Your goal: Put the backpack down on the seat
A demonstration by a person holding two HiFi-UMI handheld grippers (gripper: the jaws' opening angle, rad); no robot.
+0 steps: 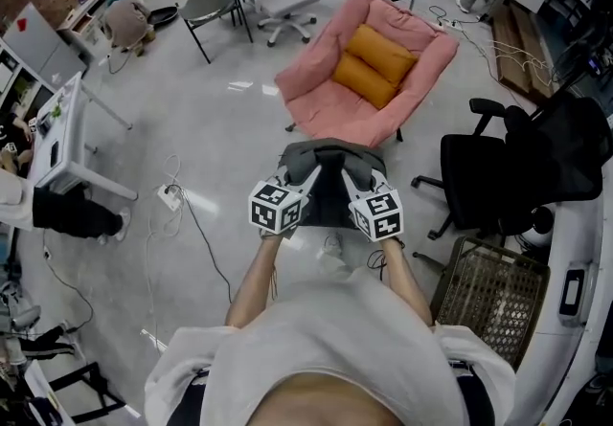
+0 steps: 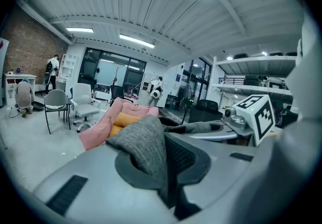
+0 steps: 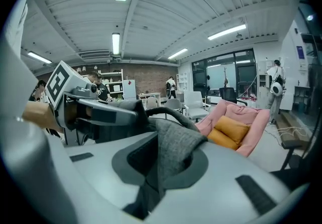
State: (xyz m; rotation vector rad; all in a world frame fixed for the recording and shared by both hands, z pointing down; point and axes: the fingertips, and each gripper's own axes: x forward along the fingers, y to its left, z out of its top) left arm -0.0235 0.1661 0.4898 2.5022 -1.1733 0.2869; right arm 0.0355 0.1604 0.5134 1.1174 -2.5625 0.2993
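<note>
Left gripper point(image 1: 305, 175) and right gripper point(image 1: 354, 177) each clamped on grey backpack point(image 1: 329, 194), pink seat point(image 1: 314, 100) holding orange cushions point(image 1: 374, 66)

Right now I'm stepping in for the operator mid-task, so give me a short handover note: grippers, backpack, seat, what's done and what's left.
Left gripper: shut on the backpack's grey fabric.
Right gripper: shut on the same fabric, on the other side.
Backpack: hangs between the two grippers in front of the person, not yet over the seat.
Pink chair: just ahead, with two orange cushions toward its back and the front of the seat bare.
Done: backpack gripped and lifted.
Left: bring it over the chair, lower it onto the seat, then open both grippers.
</note>
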